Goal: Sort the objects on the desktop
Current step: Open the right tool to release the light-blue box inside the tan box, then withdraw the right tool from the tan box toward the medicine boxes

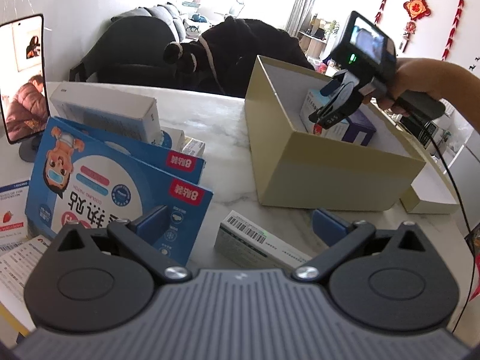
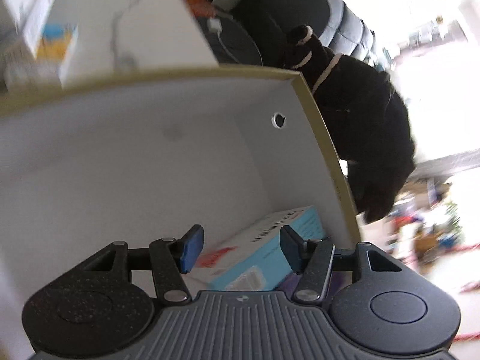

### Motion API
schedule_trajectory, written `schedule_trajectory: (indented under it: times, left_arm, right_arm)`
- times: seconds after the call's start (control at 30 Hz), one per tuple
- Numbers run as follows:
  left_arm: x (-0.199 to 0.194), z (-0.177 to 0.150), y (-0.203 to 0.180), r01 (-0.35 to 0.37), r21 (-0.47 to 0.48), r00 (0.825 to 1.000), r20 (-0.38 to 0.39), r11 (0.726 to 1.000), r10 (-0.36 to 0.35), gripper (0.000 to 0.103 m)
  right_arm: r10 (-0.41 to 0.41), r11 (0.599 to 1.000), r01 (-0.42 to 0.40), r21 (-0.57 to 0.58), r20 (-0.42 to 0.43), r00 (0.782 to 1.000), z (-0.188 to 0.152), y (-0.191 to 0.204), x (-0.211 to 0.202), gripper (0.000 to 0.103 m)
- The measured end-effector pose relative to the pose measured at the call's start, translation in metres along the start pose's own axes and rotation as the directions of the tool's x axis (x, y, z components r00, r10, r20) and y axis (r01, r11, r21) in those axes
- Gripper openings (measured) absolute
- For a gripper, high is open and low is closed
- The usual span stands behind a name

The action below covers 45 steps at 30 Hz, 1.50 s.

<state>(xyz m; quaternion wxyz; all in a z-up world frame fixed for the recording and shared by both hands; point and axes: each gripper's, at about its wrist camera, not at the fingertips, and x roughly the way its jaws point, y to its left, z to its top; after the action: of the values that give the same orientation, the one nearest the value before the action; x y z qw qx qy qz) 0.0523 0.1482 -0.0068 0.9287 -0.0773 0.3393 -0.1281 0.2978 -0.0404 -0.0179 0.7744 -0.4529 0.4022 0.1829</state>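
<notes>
My left gripper (image 1: 240,225) stands open low over the marble table, with a white barcode box (image 1: 258,238) lying between and just beyond its blue pads. Two blue cooling-patch boxes (image 1: 120,186) lean at its left. My right gripper (image 1: 322,117) is held by a hand inside the tan cardboard box (image 1: 330,168), just above the packs there. In the right wrist view, the right gripper (image 2: 241,249) is open. A light-blue and white medicine box (image 2: 264,255) lies below its pads, untouched. A purple box (image 2: 288,283) lies beside it.
A phone on a stand (image 1: 24,78) is at the far left, with white boxes (image 1: 105,108) and leaflets (image 1: 15,258) around the blue ones. The tan box's lid (image 1: 429,201) lies to its right. A cable (image 1: 456,186) hangs there. A dark coat (image 1: 240,54) covers the chairs behind.
</notes>
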Motion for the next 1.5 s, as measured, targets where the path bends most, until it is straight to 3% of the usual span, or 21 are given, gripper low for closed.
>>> schedule_trajectory:
  times: [0.07,0.17,0.4,0.6,0.7,0.83,1.1,1.33,1.5]
  left_arm:
    - [-0.002,0.001,-0.003,0.003,0.005,1.000,0.006,1.000,-0.003,0.103]
    - [-0.004,0.003,-0.008,0.004,0.022,1.000,0.010,1.000,-0.004,0.103]
    - [-0.014,0.000,-0.017,-0.001,0.058,1.000,0.025,0.998,-0.001,0.103]
    - [-0.030,-0.010,-0.006,-0.057,0.059,0.998,0.027,0.997,0.055,0.103]
    - [-0.037,-0.016,0.013,-0.093,0.013,0.996,0.015,0.996,0.093,0.103]
    - [-0.045,-0.020,0.042,-0.134,-0.069,0.991,0.004,0.989,0.135,0.103]
    - [-0.067,-0.021,0.075,-0.221,-0.140,0.973,0.031,0.965,0.227,0.103]
    - [-0.082,-0.029,0.096,-0.265,-0.197,0.961,0.029,0.944,0.276,0.103]
    - [-0.084,-0.037,0.100,-0.263,-0.199,0.964,-0.002,0.944,0.268,0.103]
  right_arm:
    - [0.111,0.989,-0.112,0.093,0.024,0.994,0.000,0.003,-0.017,0.062]
    - [0.254,0.951,-0.260,0.165,0.060,0.965,0.001,0.015,-0.040,0.064]
    - [0.404,0.876,-0.416,0.244,0.103,0.909,0.004,0.043,-0.070,0.065]
    - [0.412,0.875,-0.421,0.239,0.090,0.907,0.004,0.051,-0.069,0.065]
    - [0.437,0.863,-0.439,0.248,0.067,0.897,0.002,0.050,-0.066,0.065]
    - [0.426,0.872,-0.429,0.237,0.064,0.902,-0.007,0.052,-0.072,0.065]
    - [0.399,0.869,-0.426,0.253,0.153,0.904,-0.008,0.039,-0.103,0.067]
    - [0.400,0.848,-0.465,0.252,0.270,0.876,-0.004,0.033,-0.141,0.068]
    - [0.454,0.806,-0.543,0.234,0.342,0.823,-0.002,0.041,-0.158,0.068]
